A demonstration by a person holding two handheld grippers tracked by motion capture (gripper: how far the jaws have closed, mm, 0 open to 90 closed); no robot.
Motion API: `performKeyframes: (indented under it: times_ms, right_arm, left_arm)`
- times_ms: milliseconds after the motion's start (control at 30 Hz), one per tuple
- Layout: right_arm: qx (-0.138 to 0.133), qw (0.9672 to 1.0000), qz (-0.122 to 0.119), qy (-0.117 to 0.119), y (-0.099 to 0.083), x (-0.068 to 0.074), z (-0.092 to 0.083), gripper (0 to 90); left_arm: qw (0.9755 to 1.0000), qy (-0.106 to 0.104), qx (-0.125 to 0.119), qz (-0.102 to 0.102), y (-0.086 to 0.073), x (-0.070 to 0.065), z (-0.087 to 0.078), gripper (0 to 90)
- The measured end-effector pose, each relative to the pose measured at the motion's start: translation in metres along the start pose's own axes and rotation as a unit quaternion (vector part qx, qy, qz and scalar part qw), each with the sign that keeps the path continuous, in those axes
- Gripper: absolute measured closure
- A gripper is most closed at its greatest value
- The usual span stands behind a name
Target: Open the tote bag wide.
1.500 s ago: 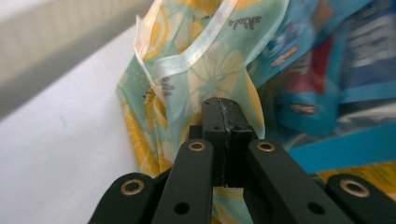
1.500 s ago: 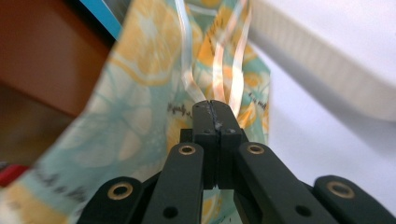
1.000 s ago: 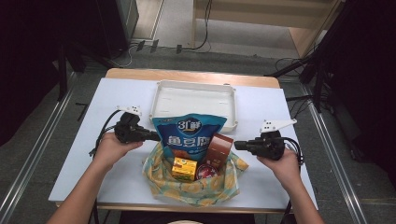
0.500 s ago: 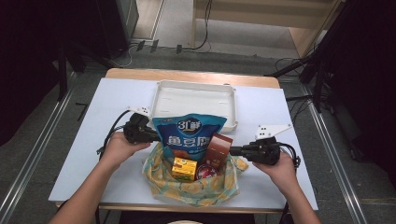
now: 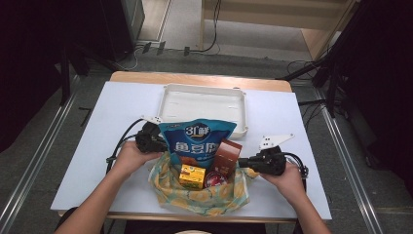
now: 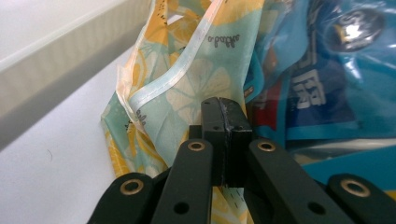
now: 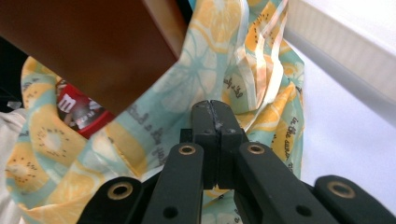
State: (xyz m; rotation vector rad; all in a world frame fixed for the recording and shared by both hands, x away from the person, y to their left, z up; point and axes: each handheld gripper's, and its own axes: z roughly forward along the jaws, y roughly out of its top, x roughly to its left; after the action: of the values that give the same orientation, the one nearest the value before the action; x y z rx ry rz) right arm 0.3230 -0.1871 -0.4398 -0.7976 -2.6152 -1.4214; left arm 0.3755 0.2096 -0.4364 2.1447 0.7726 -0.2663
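- A person is sitting at a white tabletop point(image 5: 122, 112), holding a hand-held gripper in each hand on either side of a fruit-patterned cloth bag point(image 5: 204, 197) near the front edge.
- The left hand-held gripper point(image 5: 158, 142) is sitting at the bag's left rim, beside a tall blue snack pouch point(image 5: 197, 141). In the left gripper view its jaws are standing together, with the bag's fabric point(image 6: 187, 88) right at the tips; whether any cloth is pinched between them cannot be told.
- The right hand-held gripper point(image 5: 246, 162) is sitting at the bag's right rim. In the right gripper view its jaws are likewise together against the fabric point(image 7: 187, 84), with a grip equally uncertain.
- The bag is lying open and is holding the pouch, a brown box point(image 5: 228, 155), a small yellow box point(image 5: 191, 176) and a red packet point(image 5: 214, 181).
- An empty white tray point(image 5: 202, 105) is waiting just behind the bag.
- Judging from this, the work is looking early: nothing is in the tray yet, and all the bag's contents are remaining inside.
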Motion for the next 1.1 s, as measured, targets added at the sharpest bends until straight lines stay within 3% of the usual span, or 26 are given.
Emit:
performKeyframes:
  times_ms: [400,533,833,1100]
  right_arm:
    - [0.026,0.9996,0.009,-0.002,-0.009,-0.009,0.015,90.0]
    - [0.033,0.9994,0.012,-0.002,-0.012,-0.012,0.021,90.0]
    - [0.044,0.9989,0.012,0.003,-0.015,-0.019,0.033,90.0]
    - [0.06,0.9982,0.008,-0.003,-0.016,-0.02,0.038,90.0]
  left_arm:
    - [0.9998,0.003,0.017,-0.012,-0.007,0.012,0.016,90.0]
    - [0.9996,-0.007,0.013,-0.024,-0.012,0.018,0.02,90.0]
    - [0.9995,0.0,0.026,-0.017,-0.015,0.02,0.024,90.0]
    - [0.9997,0.001,0.023,-0.009,-0.019,0.022,0.026,90.0]
